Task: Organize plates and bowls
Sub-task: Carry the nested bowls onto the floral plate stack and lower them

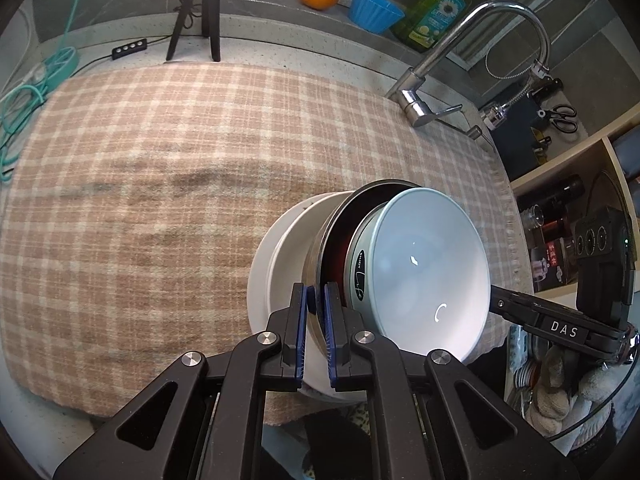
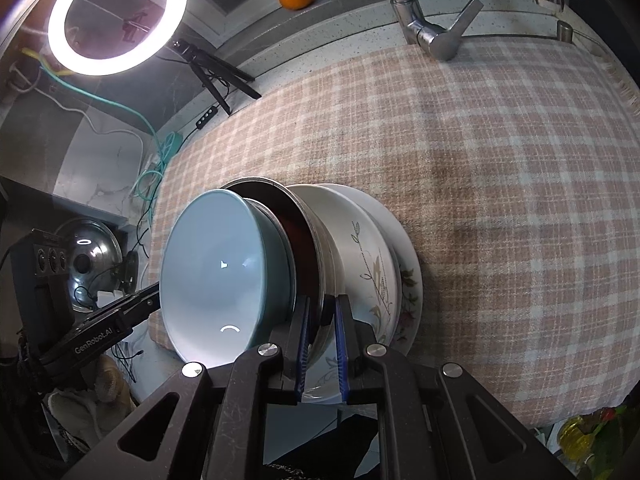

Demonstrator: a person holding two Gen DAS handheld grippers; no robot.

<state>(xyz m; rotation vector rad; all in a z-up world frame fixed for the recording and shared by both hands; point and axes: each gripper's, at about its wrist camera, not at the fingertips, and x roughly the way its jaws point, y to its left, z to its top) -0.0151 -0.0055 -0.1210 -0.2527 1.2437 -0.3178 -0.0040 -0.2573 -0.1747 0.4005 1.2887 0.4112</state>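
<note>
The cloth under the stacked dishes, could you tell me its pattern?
The cloth is a beige-pink and cream plaid, clearest in the right wrist view.

Lit brightly by a glowing white ring lamp (image 2: 117, 17), blown out to pure white. Curved glare spots on the glossy pale blue ceramic bowl (image 1: 430, 276) (image 2: 218, 280). Soft shadows across the beige plaid cloth (image 1: 160, 200) (image 2: 500, 200). Heavy fisheye bending and dark vignette at edges; focus mostly sharp.

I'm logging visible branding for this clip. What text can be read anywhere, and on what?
"DAS": white label on the right gripper's body.
"GenRobot.AI": side of the left gripper's body.
Pale blue bowl outer wall: small print, not legible.
Green soap bottle label: too blurred.
</note>
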